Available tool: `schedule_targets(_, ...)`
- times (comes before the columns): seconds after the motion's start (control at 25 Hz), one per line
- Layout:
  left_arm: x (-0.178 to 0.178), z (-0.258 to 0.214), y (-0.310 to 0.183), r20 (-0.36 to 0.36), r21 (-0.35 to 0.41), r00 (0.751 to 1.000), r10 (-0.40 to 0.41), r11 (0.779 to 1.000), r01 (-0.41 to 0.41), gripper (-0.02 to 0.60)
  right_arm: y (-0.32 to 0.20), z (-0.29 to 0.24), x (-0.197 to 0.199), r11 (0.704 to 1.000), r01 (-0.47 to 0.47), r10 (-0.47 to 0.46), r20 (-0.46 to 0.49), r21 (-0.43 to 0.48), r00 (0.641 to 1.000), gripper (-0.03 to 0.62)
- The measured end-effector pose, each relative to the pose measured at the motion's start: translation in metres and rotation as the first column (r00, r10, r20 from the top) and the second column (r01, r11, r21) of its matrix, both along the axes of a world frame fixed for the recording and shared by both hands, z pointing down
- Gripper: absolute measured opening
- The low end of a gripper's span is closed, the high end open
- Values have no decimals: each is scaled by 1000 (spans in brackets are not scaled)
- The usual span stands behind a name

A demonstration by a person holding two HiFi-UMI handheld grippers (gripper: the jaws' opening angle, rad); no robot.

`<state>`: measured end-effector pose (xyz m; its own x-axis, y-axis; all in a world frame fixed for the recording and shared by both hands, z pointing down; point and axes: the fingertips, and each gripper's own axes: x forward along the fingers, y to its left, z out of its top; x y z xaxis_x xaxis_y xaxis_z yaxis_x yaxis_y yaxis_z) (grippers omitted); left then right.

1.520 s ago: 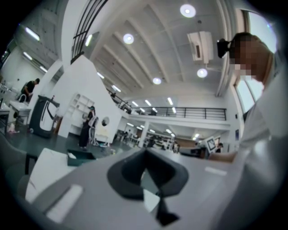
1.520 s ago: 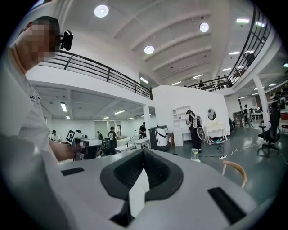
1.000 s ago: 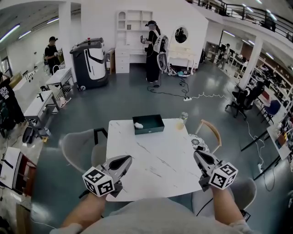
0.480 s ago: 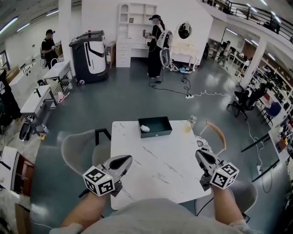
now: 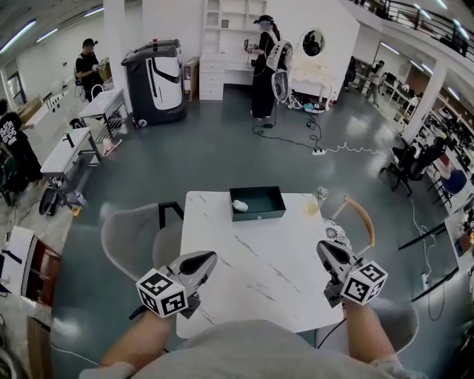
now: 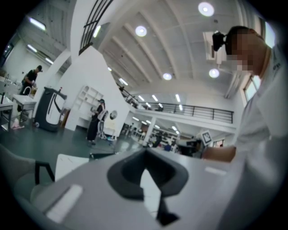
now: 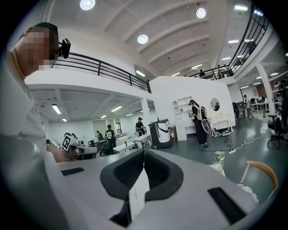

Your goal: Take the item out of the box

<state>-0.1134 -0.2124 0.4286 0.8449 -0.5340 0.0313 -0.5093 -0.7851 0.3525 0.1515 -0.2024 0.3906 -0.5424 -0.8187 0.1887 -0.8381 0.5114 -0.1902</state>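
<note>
2 shut, empty: L hand-held gripper (image 5: 212,256) & R hand-held gripper (image 5: 321,246); item (image 5: 240,206) in box (image 5: 259,215) well ahead.

Open lab hall: workbenches (image 5: 65,152), mezzanine (image 5: 418,18).

A white table (image 5: 255,270) is standing on a dark grey floor (image 5: 222,159); white shelves (image 5: 231,18) are lining the far wall.

White marble table (image 5: 252,266) with dark box (image 5: 259,215) and glass (image 5: 316,200).
</note>
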Motion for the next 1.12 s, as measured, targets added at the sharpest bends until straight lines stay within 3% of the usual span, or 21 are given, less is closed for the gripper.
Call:
schedule_targets(0.48, 78, 10, -18, 73, -21, 980, -183, 983, 185, 3, -58, 15, 78, 986, 167, -168, 72, 23, 983, 8)
schedule_targets(0.76, 132, 25, -45, 159, -29, 957, -242, 968, 250, 3, -96, 41, 112, 962, 267, -269, 31, 58, 962, 8)
schedule_targets(1.12, 117, 45, -96, 313, 41, 920, -237, 971, 237, 5, -137, 74, 96, 957, 289, -290, 43, 36, 956, 9)
